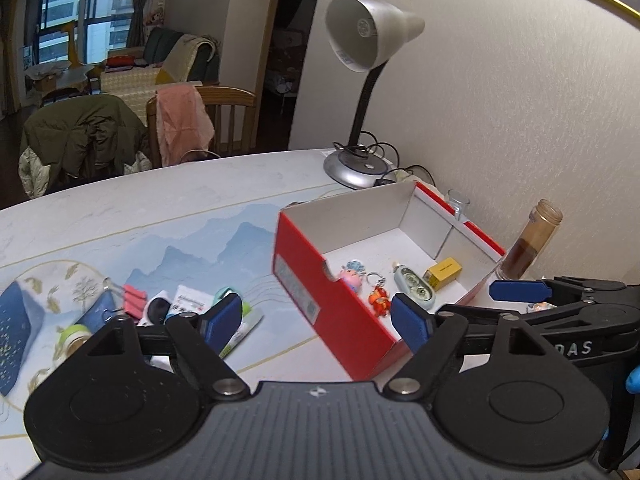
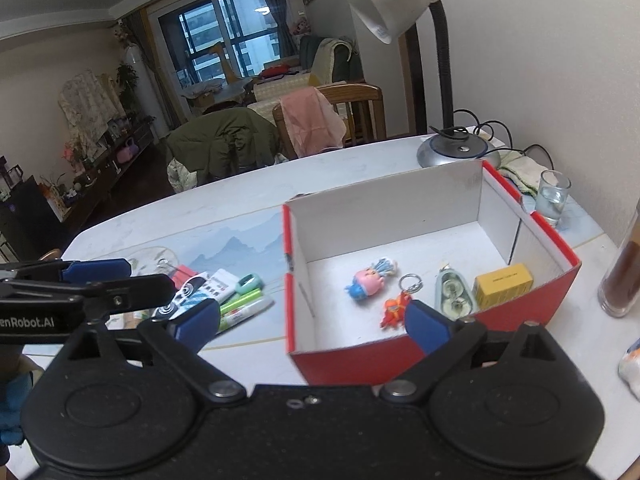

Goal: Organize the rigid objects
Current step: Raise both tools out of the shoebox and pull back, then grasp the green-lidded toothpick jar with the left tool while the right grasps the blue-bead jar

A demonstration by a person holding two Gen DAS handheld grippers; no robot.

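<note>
1. Left wrist view: left gripper [image 1: 320, 316] tilts down over the red box's [image 1: 320, 300] near wall, jaws spread, nothing in them.
2. Right gripper [image 2: 312, 320] does likewise, wide and empty.
3. Yellow box [image 2: 503, 284] sits inside, by the orange keychain [image 2: 394, 310].

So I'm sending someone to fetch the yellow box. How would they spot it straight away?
Find the red shoebox near the desk lamp. Inside, four small things lie in a row; the yellow box is at the end nearest the glass of water, the only plain rectangular carton among keychain trinkets.
</note>
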